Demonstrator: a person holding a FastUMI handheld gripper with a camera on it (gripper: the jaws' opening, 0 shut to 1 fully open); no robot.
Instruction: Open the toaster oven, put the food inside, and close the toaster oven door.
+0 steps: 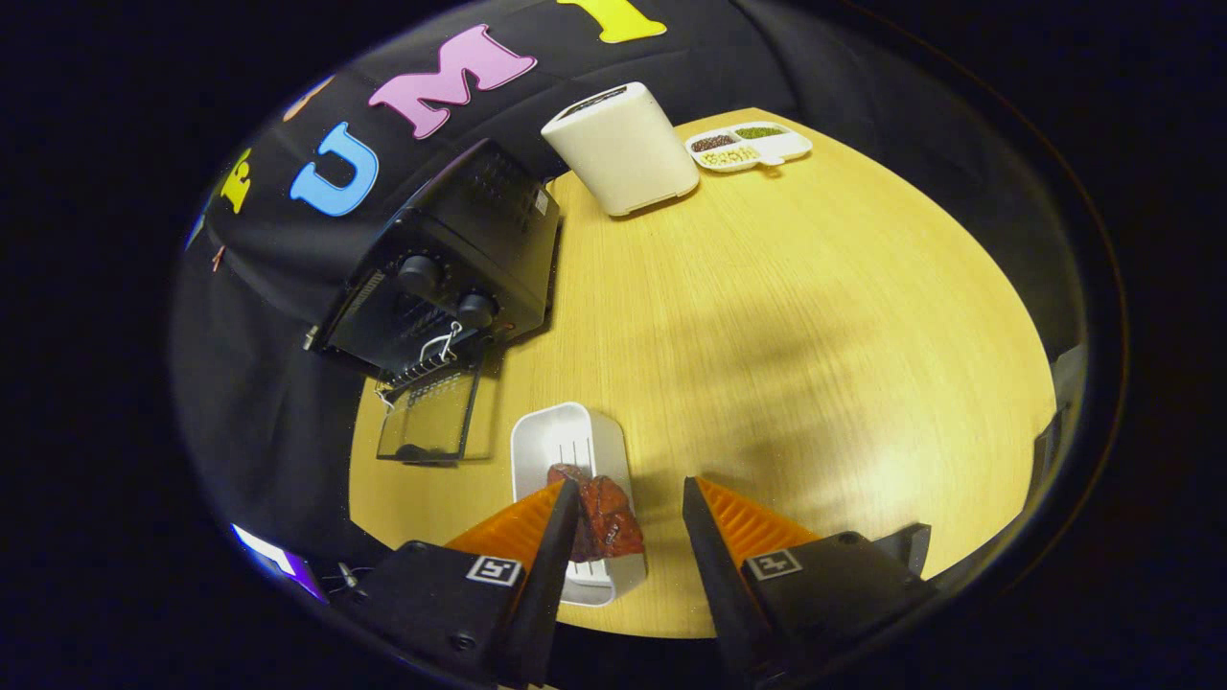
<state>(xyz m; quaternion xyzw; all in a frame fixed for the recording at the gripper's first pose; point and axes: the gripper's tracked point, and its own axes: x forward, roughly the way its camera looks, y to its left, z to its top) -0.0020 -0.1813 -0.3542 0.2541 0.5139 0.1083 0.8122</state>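
Observation:
A black toaster oven stands at the far left of the wooden table, its glass door folded down flat and open toward me. A white rectangular tray lies just ahead of my fingers, holding a dark red piece of food. My gripper hovers above the tray's near end, open, its fingers spread wide. The food lies right beside the left finger, inside the gap; the right finger is apart from it over bare table.
A tall white box-shaped appliance stands at the back of the table, to the right of the oven. Beyond it lies a white divided dish with grains. Black cloth wall surrounds the table's far and left sides.

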